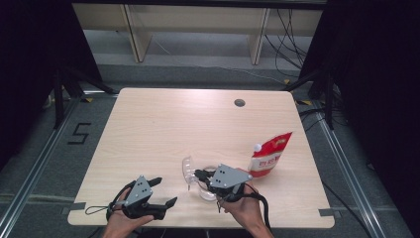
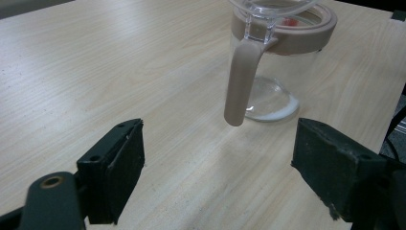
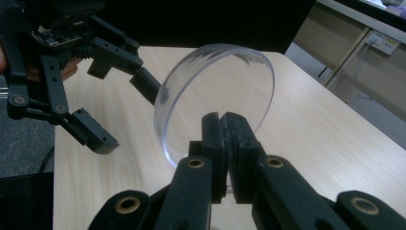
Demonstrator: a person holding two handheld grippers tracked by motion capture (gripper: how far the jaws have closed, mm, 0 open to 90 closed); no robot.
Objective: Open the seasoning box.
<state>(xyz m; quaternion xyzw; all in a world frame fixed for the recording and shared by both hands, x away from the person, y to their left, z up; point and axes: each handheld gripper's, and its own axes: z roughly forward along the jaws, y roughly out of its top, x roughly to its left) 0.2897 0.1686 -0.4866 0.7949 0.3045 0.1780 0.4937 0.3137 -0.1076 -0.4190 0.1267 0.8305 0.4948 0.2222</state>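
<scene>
A clear round lid (image 3: 218, 93) is standing on edge, tilted up, pinched at its rim by the right gripper (image 1: 199, 174), whose jaws are pressing together on it. The lid is hovering just over the open mouth of a clear glass pitcher (image 2: 282, 57) with a beige collar and a beige handle (image 2: 241, 81) hanging downward; it looks hinged to the collar, though the joint is hard to make out. The pitcher is sitting near the front edge of the wooden table (image 1: 163, 124), straight ahead of the left gripper (image 1: 165, 192), which is resting just to its left with jaws spread wide and nothing between them. A red and white spouted pouch (image 1: 270, 153) is standing just to the right. Counting: one lid, one pitcher, one pouch, two grippers.
</scene>
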